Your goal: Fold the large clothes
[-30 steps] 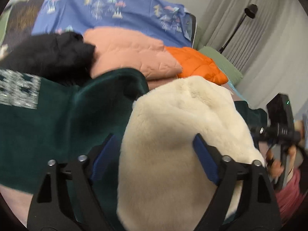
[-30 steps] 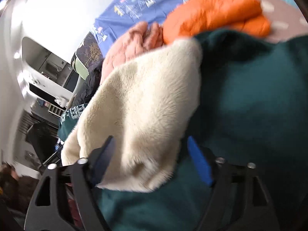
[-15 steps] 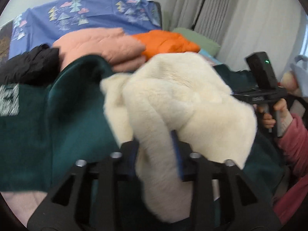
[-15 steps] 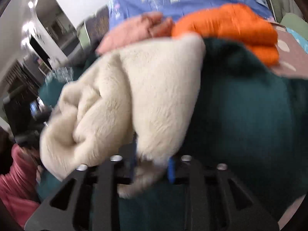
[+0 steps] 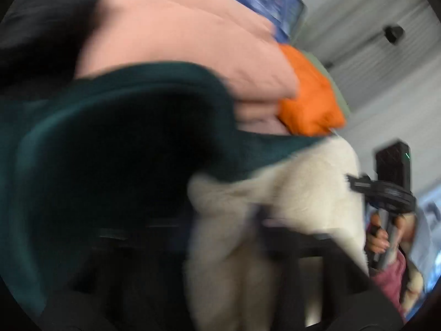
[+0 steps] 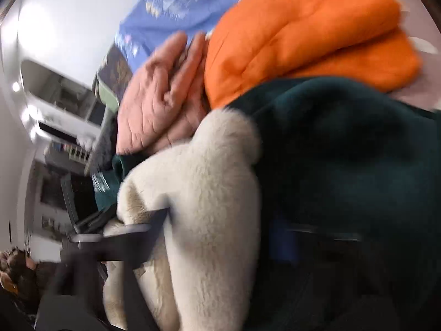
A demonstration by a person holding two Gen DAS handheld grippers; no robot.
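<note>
Left wrist view is heavily smeared; cream fleece (image 5: 289, 193) and green garment (image 5: 110, 151) bury both grippers, so finger spacing cannot be told.

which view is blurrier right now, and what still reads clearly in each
Left wrist view is blurrier: its own gripper fingers smear into dark streaks, only the orange jacket edge reads. Right wrist view is softer at the rims, but the cream fleece pile and the pink quilted jacket stitching stay legible.
</note>
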